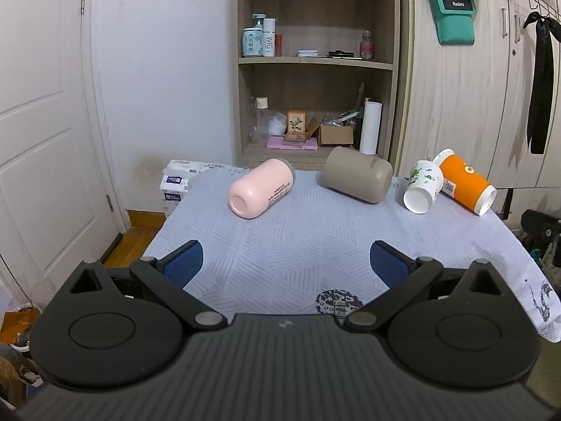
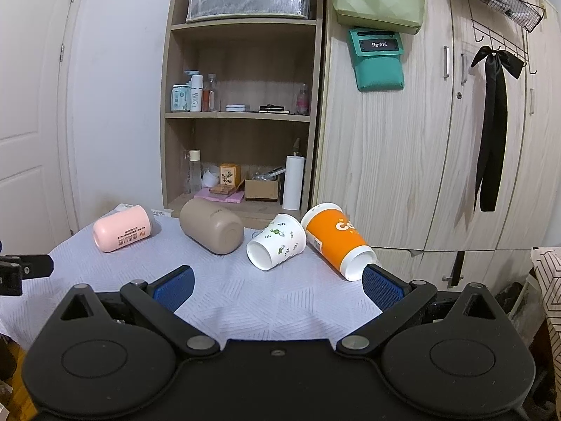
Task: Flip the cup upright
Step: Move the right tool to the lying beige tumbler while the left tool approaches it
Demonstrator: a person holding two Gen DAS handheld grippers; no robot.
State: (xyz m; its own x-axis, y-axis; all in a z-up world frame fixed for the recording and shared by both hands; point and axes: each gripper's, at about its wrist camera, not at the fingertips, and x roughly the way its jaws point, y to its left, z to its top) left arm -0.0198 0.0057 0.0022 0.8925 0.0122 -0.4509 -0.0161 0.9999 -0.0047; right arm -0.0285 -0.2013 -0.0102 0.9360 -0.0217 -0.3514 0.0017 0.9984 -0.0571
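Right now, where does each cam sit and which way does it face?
Left wrist: on the left tongs, low at the near table edge, facing the pink cup and shelf; its open blue pads show.
Right wrist: on the right tongs, further right, facing the white cup and orange cup; its own open pads show.
Shared: all four tipped cups, including the tan cup, the tablecloth and shelf.

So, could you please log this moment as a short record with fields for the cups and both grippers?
surface: table with pale blue cloth
pink cup: on its side, far left
taupe cup: on its side
white leaf-print cup: on its side, touching the orange cup
upright cups: none
left gripper: open, holding nothing
right gripper: open, holding nothing
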